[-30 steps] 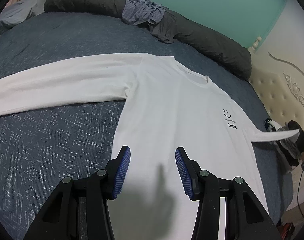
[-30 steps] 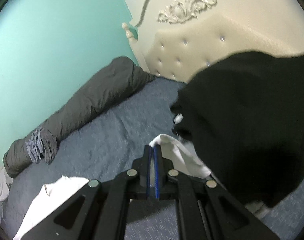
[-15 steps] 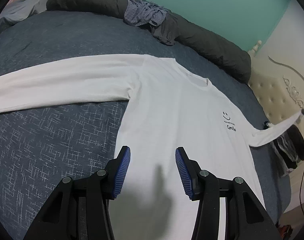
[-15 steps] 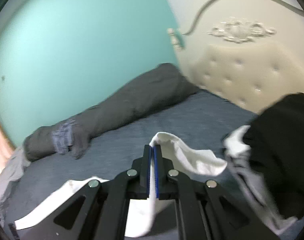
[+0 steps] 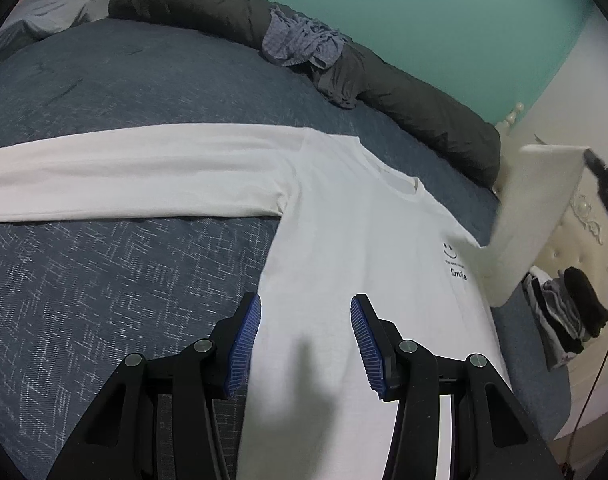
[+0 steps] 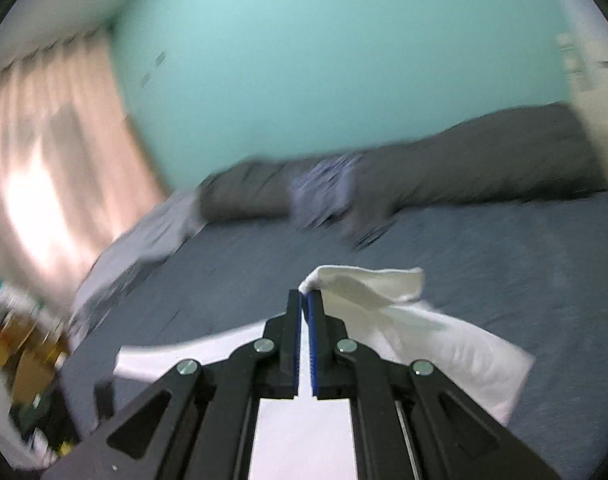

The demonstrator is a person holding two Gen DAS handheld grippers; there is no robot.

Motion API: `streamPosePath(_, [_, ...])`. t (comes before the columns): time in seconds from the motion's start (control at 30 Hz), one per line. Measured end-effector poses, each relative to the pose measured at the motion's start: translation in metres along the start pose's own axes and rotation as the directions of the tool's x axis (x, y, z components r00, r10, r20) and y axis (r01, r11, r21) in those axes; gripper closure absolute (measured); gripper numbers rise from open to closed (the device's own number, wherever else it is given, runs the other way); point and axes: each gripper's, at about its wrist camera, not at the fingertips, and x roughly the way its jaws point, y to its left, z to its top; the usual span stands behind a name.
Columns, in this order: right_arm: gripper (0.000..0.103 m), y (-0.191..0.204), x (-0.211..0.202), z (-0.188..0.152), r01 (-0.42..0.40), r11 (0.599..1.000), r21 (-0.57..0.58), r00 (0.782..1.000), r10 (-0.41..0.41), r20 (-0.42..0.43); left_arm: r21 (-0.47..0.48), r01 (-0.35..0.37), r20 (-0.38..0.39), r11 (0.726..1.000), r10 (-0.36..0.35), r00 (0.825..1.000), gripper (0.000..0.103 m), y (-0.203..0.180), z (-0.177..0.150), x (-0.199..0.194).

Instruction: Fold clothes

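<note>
A white long-sleeved shirt (image 5: 356, 240) with a small black smile print lies face up on the blue bedspread (image 5: 104, 280). One sleeve stretches flat to the left. My left gripper (image 5: 306, 340) hovers open over the shirt's lower body, nothing between its blue pads. The other sleeve (image 5: 532, 216) is lifted into the air at the right, blurred. In the right wrist view my right gripper (image 6: 305, 300) is shut on that sleeve's cuff (image 6: 364, 280), and the sleeve trails down to the right behind it.
A rolled dark grey duvet (image 5: 404, 96) with a checked garment (image 5: 300, 40) on it lies along the far edge by the teal wall. Dark folded clothes (image 5: 564, 316) sit at the right near the cream headboard (image 5: 576, 240). Pink curtains (image 6: 44, 184) hang beyond the bed.
My right gripper has swung the sleeve cuff away from the headboard and the dark clothes pile, up and across over the bed. The left gripper has shifted only slightly over the shirt.
</note>
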Motion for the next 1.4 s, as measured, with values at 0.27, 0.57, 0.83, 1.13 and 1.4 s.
streamPosePath(0.27, [0.1,0.062,0.116,-0.123,-0.131,0.991,0.023,0.927,0.131,-0.352,-0.023,0.015,0.008,1.0,-0.014,1.0,0.052,0.011,0.0,-0.008])
streamPosePath(0.57, [0.1,0.079,0.14,-0.204,-0.155,0.985,0.081,0.849,0.175,-0.498,-0.009,0.032,-0.021,0.999,-0.032,0.999,0.052,0.003,-0.004,0.001])
streamPosePath(0.83, [0.094,0.06,0.123,-0.224,-0.15,0.983,0.109,0.79,0.185,-0.585,0.027,0.048,-0.062,0.998,-0.047,0.997,0.052,-0.015,-0.011,0.017])
streamPosePath(1.13, [0.063,0.015,0.065,-0.229,-0.099,0.966,0.239,0.888,0.194,-0.416,0.074,0.071,-0.141,0.995,-0.06,0.988,0.052,-0.038,-0.021,0.052])
streamPosePath(1.4, [0.063,-0.039,0.028,-0.248,-0.013,0.927,0.376,0.951,0.128,-0.283,0.155,0.06,-0.168,0.986,-0.033,0.985,0.052,-0.059,-0.02,0.081])
